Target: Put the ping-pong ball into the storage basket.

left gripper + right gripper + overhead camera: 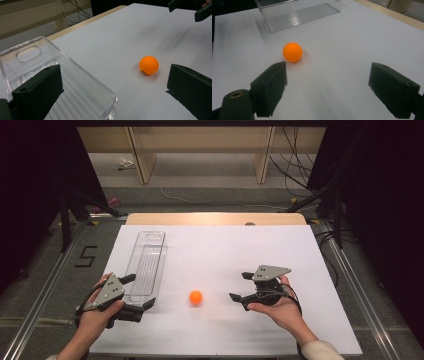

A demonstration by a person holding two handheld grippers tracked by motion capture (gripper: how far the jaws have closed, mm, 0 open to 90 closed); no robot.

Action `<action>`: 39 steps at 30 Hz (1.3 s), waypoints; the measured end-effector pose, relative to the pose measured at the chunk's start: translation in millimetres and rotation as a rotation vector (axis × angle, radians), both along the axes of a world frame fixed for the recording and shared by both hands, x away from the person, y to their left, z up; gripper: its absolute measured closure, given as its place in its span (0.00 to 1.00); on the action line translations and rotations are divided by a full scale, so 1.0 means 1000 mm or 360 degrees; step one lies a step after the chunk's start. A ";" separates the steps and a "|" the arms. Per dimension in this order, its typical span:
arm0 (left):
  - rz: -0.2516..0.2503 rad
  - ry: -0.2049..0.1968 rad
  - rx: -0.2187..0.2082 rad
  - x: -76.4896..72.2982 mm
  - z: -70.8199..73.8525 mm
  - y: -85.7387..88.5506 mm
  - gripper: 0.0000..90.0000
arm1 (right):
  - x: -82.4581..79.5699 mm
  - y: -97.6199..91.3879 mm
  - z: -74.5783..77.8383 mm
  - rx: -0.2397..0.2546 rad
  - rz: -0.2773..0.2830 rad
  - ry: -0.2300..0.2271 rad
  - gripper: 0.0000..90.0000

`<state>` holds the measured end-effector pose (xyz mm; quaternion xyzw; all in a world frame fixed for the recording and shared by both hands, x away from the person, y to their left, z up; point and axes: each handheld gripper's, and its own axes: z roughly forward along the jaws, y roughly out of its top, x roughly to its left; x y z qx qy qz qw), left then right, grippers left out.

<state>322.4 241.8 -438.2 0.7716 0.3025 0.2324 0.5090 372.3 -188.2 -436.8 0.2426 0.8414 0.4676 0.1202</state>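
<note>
Orange ball (195, 297) is sitting on the white bench (225, 250), between both grippers, touching neither. Left gripper (140, 292) is hovering with jaws spread wide, straddling the near end of the clear tray (147, 262). Right gripper (239, 286) is holding jaws released too, ball just off its left jaw in the right gripper view.

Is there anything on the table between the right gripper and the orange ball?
Nothing visible. The right gripper is open with bare white table between its fingers and the orange ball. The clear tray lies beyond the ball, toward the left gripper, off that path.
</note>
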 end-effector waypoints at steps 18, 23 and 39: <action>-0.0002 -0.0003 -0.0001 0.000 0.000 0.000 0.00 | 0.004 0.022 -0.005 -0.0032 0.0076 0.0021 0.18; -0.0001 -0.0004 0.0000 0.000 0.000 0.000 0.00 | 0.006 0.027 -0.007 -0.0039 0.0094 0.0028 0.18; -0.0004 -0.0001 0.0000 0.000 0.000 0.000 0.00 | 0.008 0.040 -0.010 -0.0054 0.0134 0.0040 0.18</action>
